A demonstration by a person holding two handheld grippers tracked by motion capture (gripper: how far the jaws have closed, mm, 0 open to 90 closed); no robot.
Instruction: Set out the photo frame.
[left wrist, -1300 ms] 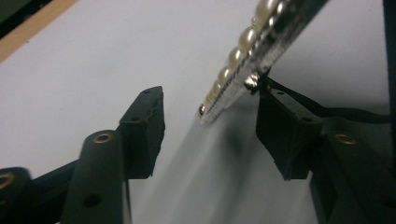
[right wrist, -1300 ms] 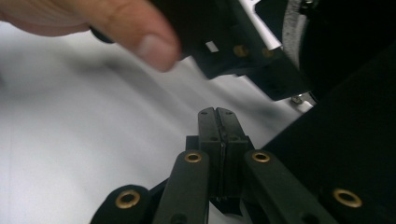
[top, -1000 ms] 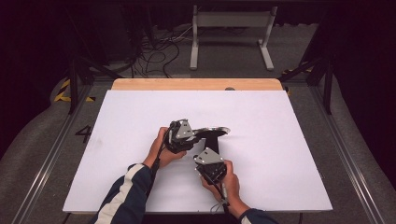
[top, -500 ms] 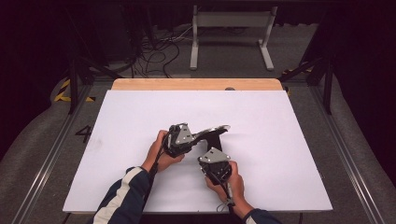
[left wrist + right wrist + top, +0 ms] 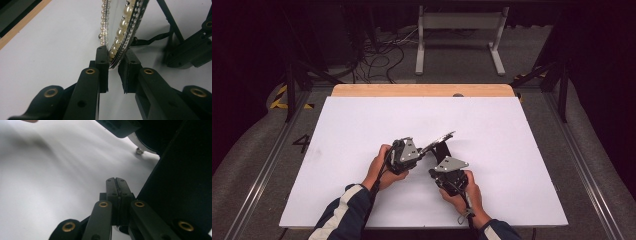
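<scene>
Since the earlier frames, the right gripper (image 5: 443, 161) had slid a little toward the right of the high view, away from the left one, while the left gripper (image 5: 424, 148) stayed about where it was. The left jaws had just been closing, and the left gripper view showed them narrowed onto the edge of the pearl-rimmed mirror (image 5: 125, 27), one pad on each face of its rim, so the mirror was held between them.

In the high view the left hand (image 5: 379, 167) reached in from the lower left with a striped sleeve, wrapped around the gripper body, the jaws pointing right and slightly away from the person. The mirror (image 5: 438, 140) rose tilted from those jaws near the middle of the white desk (image 5: 362, 120), its far edge lifted. The right hand (image 5: 462, 192) came in from the bottom, gripping its tool with the jaws aimed away from the person toward the mirror's black stand (image 5: 443, 151). The right gripper view showed those jaws (image 5: 116, 183) pressed flat together with nothing between them, just beside a dark panel of the stand.

Counted: one mirror, two grippers, two hands, one desk. The mirror's rim carried two rows of beads in the left gripper view, one of small ones and one of larger pearls.
</scene>
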